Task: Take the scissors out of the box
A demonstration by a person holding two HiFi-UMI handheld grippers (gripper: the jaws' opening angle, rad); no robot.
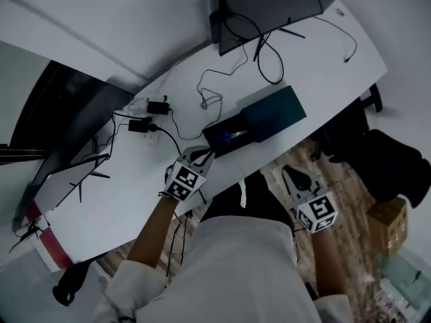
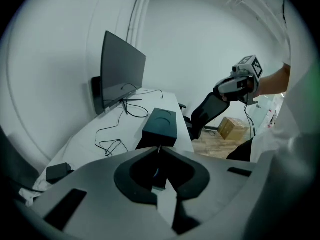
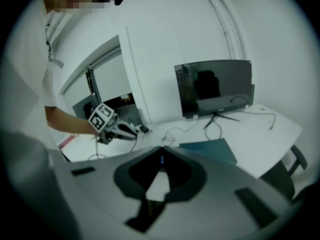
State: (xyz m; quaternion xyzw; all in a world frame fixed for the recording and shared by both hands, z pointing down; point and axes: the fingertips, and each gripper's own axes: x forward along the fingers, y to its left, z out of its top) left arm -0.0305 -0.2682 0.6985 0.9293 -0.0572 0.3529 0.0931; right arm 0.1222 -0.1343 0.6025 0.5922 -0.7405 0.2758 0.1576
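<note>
The dark box (image 1: 275, 112) lies near the middle of the white desk (image 1: 101, 200), its teal cover toward 2 o'clock and its black open end toward 8 o'clock. Something bluish glints in that open end. It is probably the scissors (image 1: 232, 135), though it is too small to be sure of, and it lies inside the box with nothing holding it.

The left gripper (image 1: 207, 155) hangs over the desk, just beside the open end and pointing at it toward 1 o'clock. Its jaws stand together with nothing between them. The right gripper (image 1: 288, 172) is off the desk's near edge, at 4 o'clock from the box and over the wooden floor (image 1: 350, 187). Its jaws are closed too, and they are empty.

A monitor (image 1: 269, 5) stands at 12 o'clock on the desk. Loose cables (image 1: 209, 99) trail from it toward the box, and two black power adapters (image 1: 156, 106) sit at 10 o'clock from the left gripper.
</note>
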